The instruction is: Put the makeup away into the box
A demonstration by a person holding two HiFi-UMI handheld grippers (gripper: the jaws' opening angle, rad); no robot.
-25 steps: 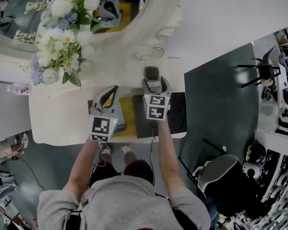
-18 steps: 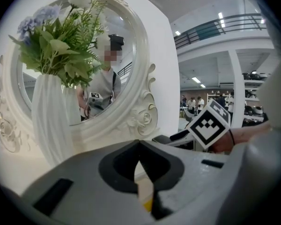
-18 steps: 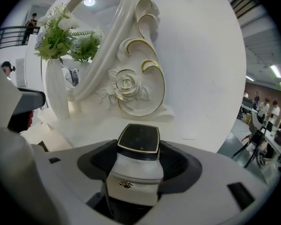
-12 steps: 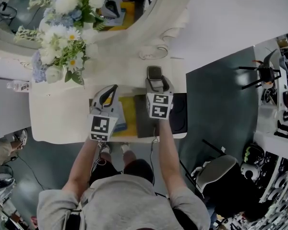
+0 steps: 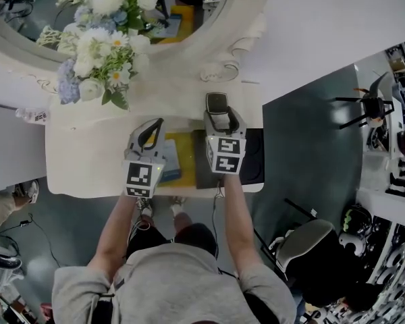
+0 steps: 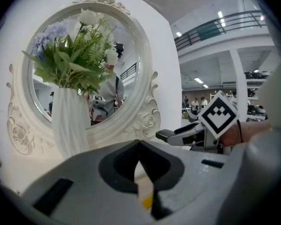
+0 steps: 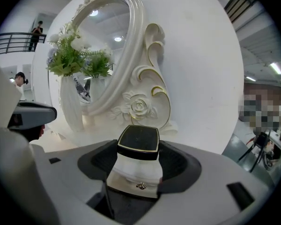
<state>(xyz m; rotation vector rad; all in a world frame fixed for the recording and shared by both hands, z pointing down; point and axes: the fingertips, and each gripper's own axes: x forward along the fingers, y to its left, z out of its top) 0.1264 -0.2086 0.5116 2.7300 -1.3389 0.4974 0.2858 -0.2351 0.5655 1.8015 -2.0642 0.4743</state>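
My right hand-held gripper (image 7: 133, 170) clasps a black-capped makeup bottle (image 7: 138, 144) above the tabletop (image 5: 88, 160). My left hand-held gripper (image 6: 139, 165) is pinched together, empty. The bottle is not yet stowed.

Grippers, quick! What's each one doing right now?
Left gripper: closed, empty.
Right gripper: jaws just closed, holding the jar.
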